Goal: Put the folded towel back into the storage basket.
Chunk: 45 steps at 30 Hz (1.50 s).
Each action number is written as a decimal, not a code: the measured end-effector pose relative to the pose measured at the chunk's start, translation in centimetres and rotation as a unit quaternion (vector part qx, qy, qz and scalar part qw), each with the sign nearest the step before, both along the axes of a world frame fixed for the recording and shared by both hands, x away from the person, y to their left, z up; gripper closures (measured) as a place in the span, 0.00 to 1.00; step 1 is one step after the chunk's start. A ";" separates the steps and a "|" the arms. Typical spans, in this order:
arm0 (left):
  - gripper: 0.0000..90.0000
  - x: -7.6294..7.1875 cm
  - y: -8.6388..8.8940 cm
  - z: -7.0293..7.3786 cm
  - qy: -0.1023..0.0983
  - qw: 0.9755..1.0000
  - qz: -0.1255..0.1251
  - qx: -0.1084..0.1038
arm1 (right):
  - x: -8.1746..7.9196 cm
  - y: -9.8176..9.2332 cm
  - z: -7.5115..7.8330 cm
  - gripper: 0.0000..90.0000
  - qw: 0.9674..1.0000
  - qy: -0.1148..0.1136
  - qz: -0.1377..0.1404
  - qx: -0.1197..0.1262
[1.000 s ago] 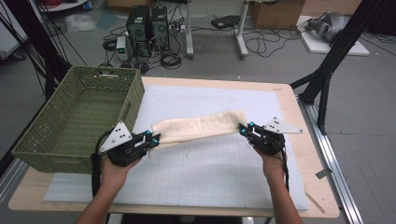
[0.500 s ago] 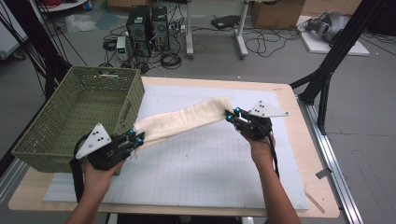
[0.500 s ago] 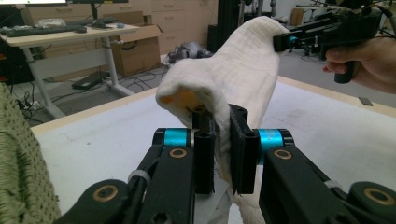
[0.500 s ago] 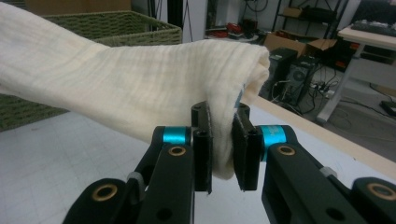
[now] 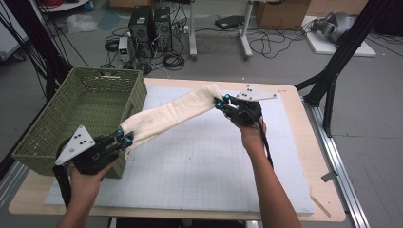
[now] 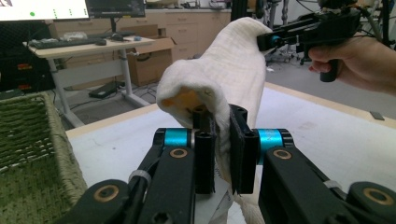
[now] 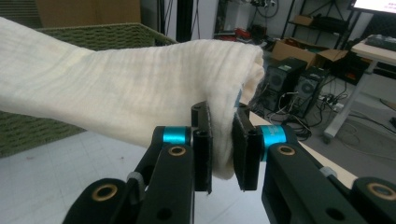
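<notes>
A long cream towel (image 5: 173, 114) hangs stretched in the air between my two grippers, above the white gridded mat (image 5: 199, 166). My left gripper (image 5: 126, 138) is shut on its near end, beside the front right corner of the green wicker basket (image 5: 81, 114). My right gripper (image 5: 219, 102) is shut on its far end, higher up over the back of the mat. In the left gripper view the towel (image 6: 224, 79) rises from the left gripper (image 6: 222, 154) toward the right gripper (image 6: 267, 41). In the right gripper view the towel (image 7: 121, 98) is pinched in the right gripper (image 7: 223, 149).
The empty green wicker basket stands on the left of the wooden table (image 5: 328, 190). Black frame struts (image 5: 332, 71) rise at the table's right. Computers and cables (image 5: 152, 28) lie on the floor behind. In the right gripper view the basket (image 7: 93, 35) is behind the towel.
Both grippers have lifted the towel off the mat. The left gripper moved left and nearer, by the basket's front corner; the right gripper moved up and away. The towel now slopes taut.
</notes>
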<state>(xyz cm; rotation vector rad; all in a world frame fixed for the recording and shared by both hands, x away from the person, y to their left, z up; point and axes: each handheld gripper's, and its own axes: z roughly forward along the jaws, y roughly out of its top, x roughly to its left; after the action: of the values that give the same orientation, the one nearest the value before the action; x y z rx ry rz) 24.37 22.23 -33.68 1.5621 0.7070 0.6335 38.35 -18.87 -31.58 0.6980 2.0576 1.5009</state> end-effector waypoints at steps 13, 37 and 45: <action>0.91 -0.9 2.5 0.9 -0.008 0.999 0.026 -0.019 | 2.4 4.4 2.2 0.89 1.000 -0.009 0.021 -0.009; 0.91 -2.6 6.1 1.4 -0.021 0.996 0.079 -0.034 | 6.9 14.2 6.1 0.89 0.998 -0.021 0.059 -0.018; 0.91 -3.3 7.6 1.5 -0.021 0.994 0.107 -0.030 | 7.7 17.3 6.7 0.89 0.997 -0.022 0.070 -0.021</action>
<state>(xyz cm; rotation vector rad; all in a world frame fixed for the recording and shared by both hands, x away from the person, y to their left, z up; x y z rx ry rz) 21.03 29.84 -32.17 1.4244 0.8618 0.7946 46.06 -1.59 -24.91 0.5095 2.1366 1.5309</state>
